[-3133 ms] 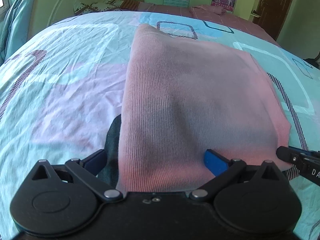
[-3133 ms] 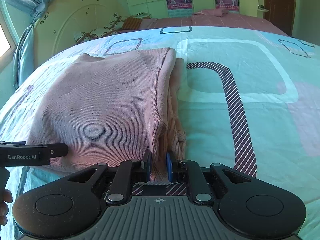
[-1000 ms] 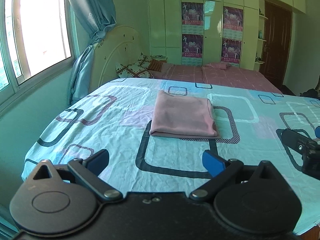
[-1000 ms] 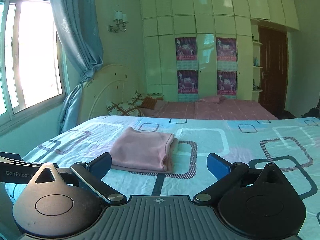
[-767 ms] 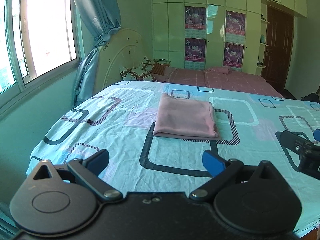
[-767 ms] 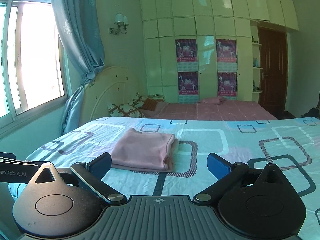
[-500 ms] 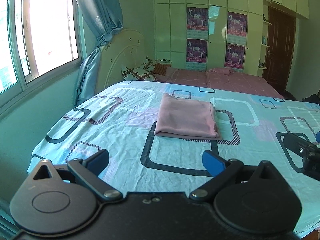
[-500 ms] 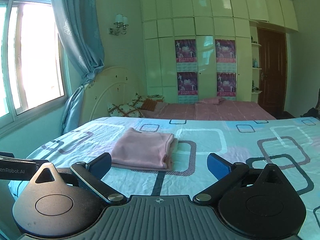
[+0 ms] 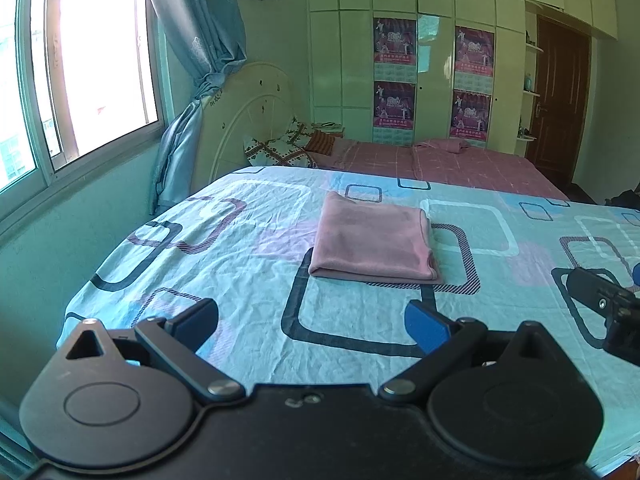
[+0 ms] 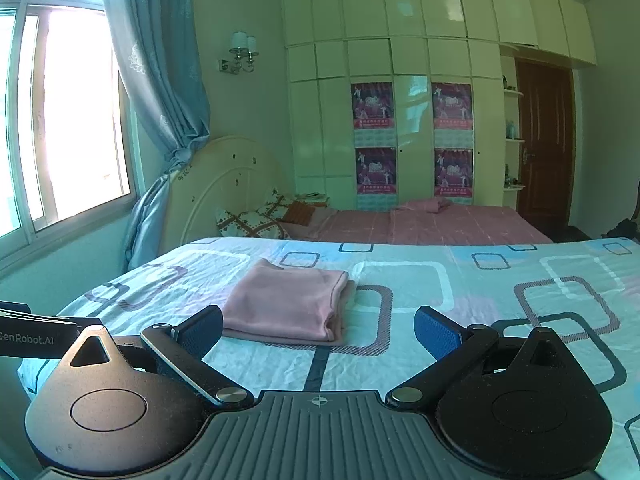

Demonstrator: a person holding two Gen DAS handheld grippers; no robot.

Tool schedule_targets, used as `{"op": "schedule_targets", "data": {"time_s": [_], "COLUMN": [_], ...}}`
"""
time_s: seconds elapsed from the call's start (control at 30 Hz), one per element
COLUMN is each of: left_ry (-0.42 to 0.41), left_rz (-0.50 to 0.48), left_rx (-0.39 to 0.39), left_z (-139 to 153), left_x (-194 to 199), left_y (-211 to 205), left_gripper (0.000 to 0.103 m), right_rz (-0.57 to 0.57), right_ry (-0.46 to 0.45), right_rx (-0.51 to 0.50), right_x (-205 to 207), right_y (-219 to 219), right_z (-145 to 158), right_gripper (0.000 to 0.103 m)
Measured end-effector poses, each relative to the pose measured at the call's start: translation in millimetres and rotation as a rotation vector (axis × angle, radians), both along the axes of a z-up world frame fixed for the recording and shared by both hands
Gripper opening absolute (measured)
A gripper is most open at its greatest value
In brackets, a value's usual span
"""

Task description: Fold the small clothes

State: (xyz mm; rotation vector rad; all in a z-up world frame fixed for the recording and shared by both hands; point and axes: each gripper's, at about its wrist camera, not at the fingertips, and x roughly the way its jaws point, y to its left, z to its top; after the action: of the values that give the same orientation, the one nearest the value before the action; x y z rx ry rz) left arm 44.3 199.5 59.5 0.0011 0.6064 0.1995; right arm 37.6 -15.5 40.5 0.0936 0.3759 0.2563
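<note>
A pink knit garment [image 9: 372,242] lies folded into a flat rectangle on the bed, also in the right wrist view [image 10: 286,304]. My left gripper [image 9: 312,322] is open and empty, held well back from the garment above the bed's near edge. My right gripper [image 10: 318,330] is open and empty too, also well back from the garment. Part of the right gripper shows at the right edge of the left wrist view [image 9: 604,300].
The bed has a light blue sheet with square patterns [image 9: 240,248]. A second bed with a pink cover [image 10: 440,224] and pillows [image 10: 256,220] stands behind. A window and blue curtain [image 10: 160,120] are at the left, wardrobes and a brown door [image 10: 544,152] at the back.
Both grippers, close on the garment three seconds ago with the right one shut on its edge, have let go and pulled far back. Over the last second they barely move.
</note>
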Motion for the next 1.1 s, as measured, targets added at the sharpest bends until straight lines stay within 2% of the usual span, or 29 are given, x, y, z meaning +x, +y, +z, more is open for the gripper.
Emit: {"op": "schedule_targets", "data": {"time_s": [0.53,0.93,1.1], "left_ry": [0.016,0.05,0.059], "left_rz": [-0.003,-0.012,-0.033], "left_rx": [-0.009,-0.018,-0.065], "left_z": [1,-10,-20], "left_x": [3,20,34], "left_y": [5,7,10], "left_gripper": [0.099,0.099,0.092], "right_rz": [0.002,-0.001,-0.013], "right_ry": [0.007,0.033,0.053], "right_rx": [-0.002,-0.004,-0.01], "right_x": [3,12,21], "right_y": [3,4,3], "right_z": [-2,-8,-15], "right_gripper": [0.101,0.101,0.101]}}
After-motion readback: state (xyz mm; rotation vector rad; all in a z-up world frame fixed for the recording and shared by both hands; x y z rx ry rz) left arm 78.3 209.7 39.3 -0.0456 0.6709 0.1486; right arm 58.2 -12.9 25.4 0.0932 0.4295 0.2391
